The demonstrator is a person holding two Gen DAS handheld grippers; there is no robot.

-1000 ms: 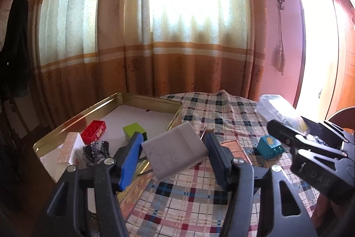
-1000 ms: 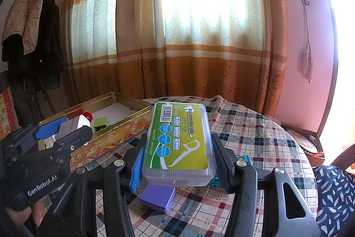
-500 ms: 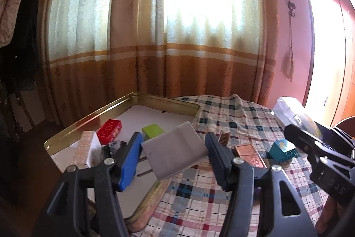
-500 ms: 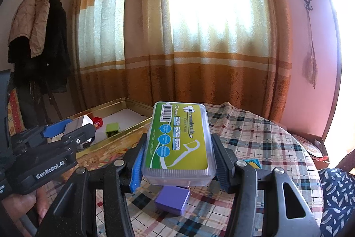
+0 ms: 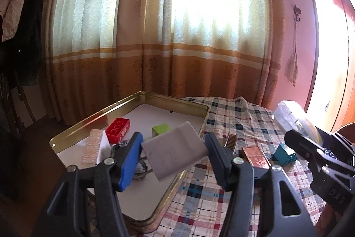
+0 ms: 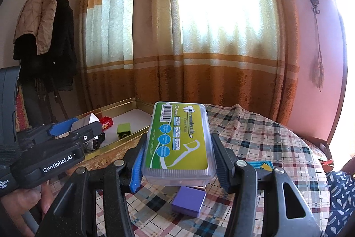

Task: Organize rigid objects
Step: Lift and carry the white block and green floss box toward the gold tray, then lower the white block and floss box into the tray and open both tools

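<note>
The left gripper (image 5: pixel 174 158) is clamped on a flat grey-white card (image 5: pixel 175 153), its blue and black pads pressing the card's two side edges; the card sits tilted, raised over the right near part of the gold tray (image 5: pixel 195 106). The tray lies at the left of the table, white-floored with a brass-coloured rim. Inside it, a red studded brick (image 5: pixel 117 132) lies toward the far left, a lime-green block (image 5: pixel 160 128) just right of it, a pale glittery block (image 5: pixel 93 147) at the near left, and a dark tangle of small metal bits (image 5: pixel 139 167) under the gripper's blue pad; what those bits are is hard to tell.

The right gripper (image 6: pixel 177 161) is closed on a clear plastic floss-pick box (image 6: pixel 177 141) with a green and yellow label, held by its long sides above the checked tablecloth (image 6: pixel 277 143). Directly below the box, on the cloth, sits a purple block (image 6: pixel 188 201), and a blue-and-yellow item (image 6: pixel 260 164) peeks out behind the right finger.

In the left view, on the cloth right of the tray, lie a small comb-like piece (image 5: pixel 230 140), a copper-coloured tin (image 5: pixel 255 156) and a teal brick (image 5: pixel 285 153).

Beyond the table hang orange and cream curtains (image 6: pixel 199 37), brightly backlit, with coats (image 6: pixel 44 37) on a stand at the far left.
</note>
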